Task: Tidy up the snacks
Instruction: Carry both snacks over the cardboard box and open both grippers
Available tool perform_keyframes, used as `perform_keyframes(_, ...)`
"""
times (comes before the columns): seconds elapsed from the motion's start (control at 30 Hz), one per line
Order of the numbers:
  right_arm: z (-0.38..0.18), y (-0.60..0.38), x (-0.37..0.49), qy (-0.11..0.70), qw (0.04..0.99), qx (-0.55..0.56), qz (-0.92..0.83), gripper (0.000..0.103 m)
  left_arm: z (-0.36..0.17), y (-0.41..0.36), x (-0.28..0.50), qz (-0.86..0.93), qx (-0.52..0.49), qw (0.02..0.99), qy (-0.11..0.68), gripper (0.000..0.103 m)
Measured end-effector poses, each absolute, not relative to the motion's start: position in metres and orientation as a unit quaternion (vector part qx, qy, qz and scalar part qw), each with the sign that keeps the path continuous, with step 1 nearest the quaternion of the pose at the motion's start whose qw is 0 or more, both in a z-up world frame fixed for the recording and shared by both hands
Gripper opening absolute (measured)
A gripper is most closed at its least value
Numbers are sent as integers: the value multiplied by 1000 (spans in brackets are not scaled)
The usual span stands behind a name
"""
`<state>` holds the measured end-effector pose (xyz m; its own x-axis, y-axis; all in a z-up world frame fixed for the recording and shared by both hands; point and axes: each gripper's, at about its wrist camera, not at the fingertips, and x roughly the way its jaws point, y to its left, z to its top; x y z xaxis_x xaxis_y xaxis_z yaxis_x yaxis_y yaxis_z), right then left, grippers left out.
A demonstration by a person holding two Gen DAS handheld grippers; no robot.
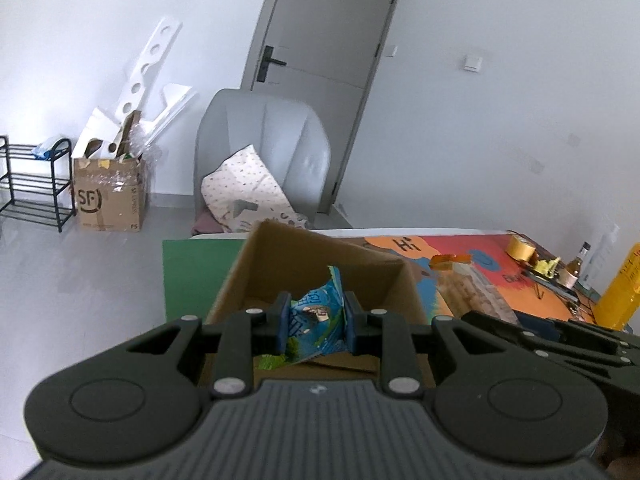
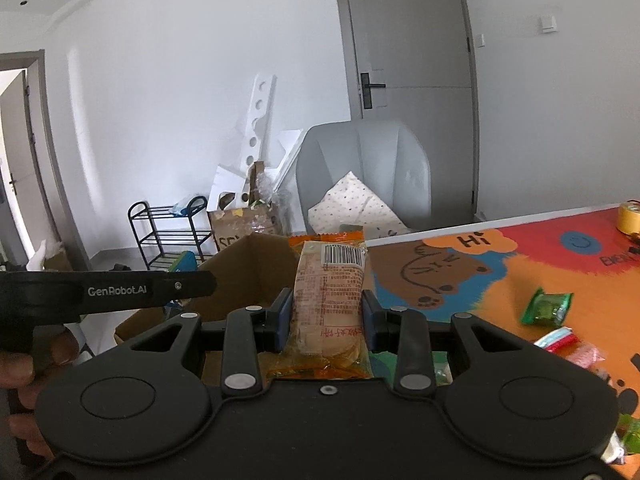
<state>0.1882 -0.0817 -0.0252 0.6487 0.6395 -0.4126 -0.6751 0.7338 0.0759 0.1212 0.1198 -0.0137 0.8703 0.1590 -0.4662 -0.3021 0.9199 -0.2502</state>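
Observation:
My left gripper (image 1: 316, 322) is shut on a crumpled blue snack packet (image 1: 318, 316) and hangs over the open cardboard box (image 1: 280, 264) at the table's left end. In the right wrist view my right gripper (image 2: 326, 316) is shut on an orange-edged clear packet of biscuits (image 2: 330, 300), held upright just right of the same cardboard box (image 2: 248, 268). That orange packet (image 1: 450, 261) also shows in the left wrist view, beyond the box's right wall. The left gripper's black body (image 2: 108, 292) crosses the right view's left side, with a hand (image 2: 24, 364) on it.
Loose snacks lie on the colourful cartoon mat (image 2: 520, 280): a green packet (image 2: 548, 307) and a red and white one (image 2: 558, 338). Tape rolls (image 1: 520, 247), a small bottle (image 1: 578, 264) and a yellow bottle (image 1: 622, 288) stand at the right. A grey chair (image 1: 264, 152) sits behind the table.

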Motion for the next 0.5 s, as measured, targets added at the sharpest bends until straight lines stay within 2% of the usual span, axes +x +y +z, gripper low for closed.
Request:
perform_keyframes(0.2,-26,-60,189,215,903,-56,367,33,-20,130,122,133,-167,951,226,36)
perform_keyframes(0.37,-23,-48,192,215,901,-54,372,33,-17,133,112,145,-169,950,218,57)
perform_keyframes(0.43,-22,-45,193,213,901,-50,374,34,-15,134,109,149,-171,951,212,70)
perform_keyframes(0.5,-22,-43,193,206,901,-45,380,45,-14,134,105,156,-170,950,209,76)
